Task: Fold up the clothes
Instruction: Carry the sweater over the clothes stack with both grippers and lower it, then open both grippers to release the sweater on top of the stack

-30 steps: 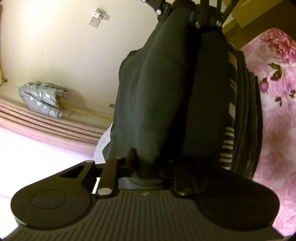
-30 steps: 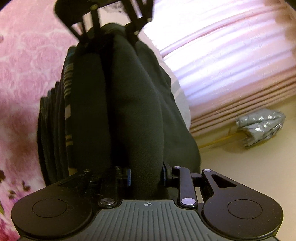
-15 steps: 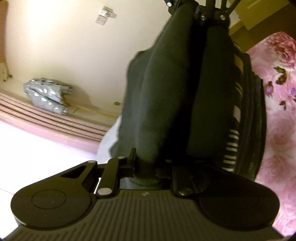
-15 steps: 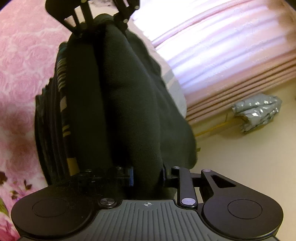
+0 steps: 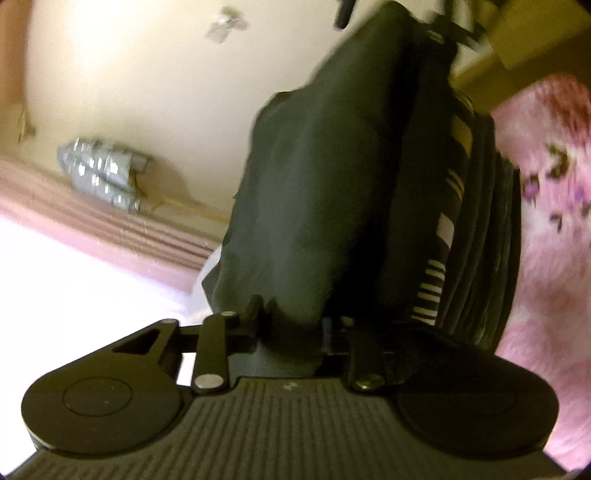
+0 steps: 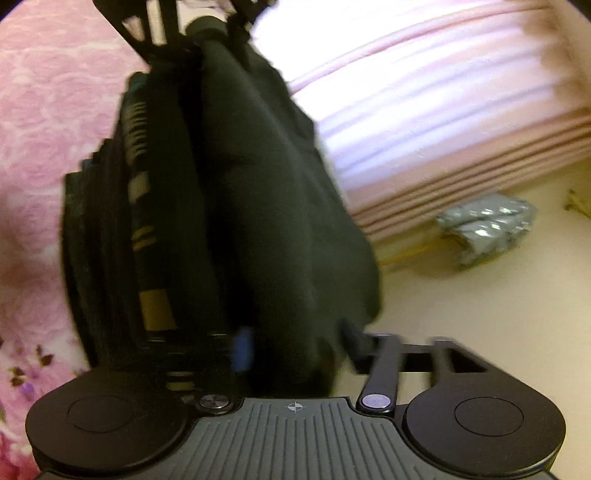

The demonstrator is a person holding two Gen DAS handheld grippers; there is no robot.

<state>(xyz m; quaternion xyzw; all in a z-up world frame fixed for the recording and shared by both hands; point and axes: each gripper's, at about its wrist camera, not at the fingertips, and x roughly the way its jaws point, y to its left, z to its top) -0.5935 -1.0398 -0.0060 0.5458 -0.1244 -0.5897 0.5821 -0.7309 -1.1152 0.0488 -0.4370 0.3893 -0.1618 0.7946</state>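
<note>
A dark folded garment [image 5: 332,184] [image 6: 266,203] stretches between my two grippers, beside a stack of folded dark and striped clothes [image 5: 480,240] [image 6: 99,240] on a pink flowered bedspread [image 5: 554,192]. My left gripper [image 5: 291,325] has its jaws opening. The garment's end still lies between them, with a sliver of blue pad bare beside it. My right gripper [image 6: 295,347] is also opening, its fingers [image 6: 242,350] wide apart and the cloth loose between them. Each gripper shows at the top of the other's view, at the garment's far end.
A pink pleated curtain [image 6: 443,110] [image 5: 92,229] hangs behind. On the cream surface lies a crumpled silver bundle [image 5: 99,173] [image 6: 484,225]. A wall socket [image 5: 225,24] and a cardboard box [image 5: 535,29] sit at the far edge. The bedspread [image 6: 37,129] spreads around the stack.
Both grippers' jaws have spread apart, the right much wider, loosening their hold on the dark garment. The views have shifted slightly and are blurred.
</note>
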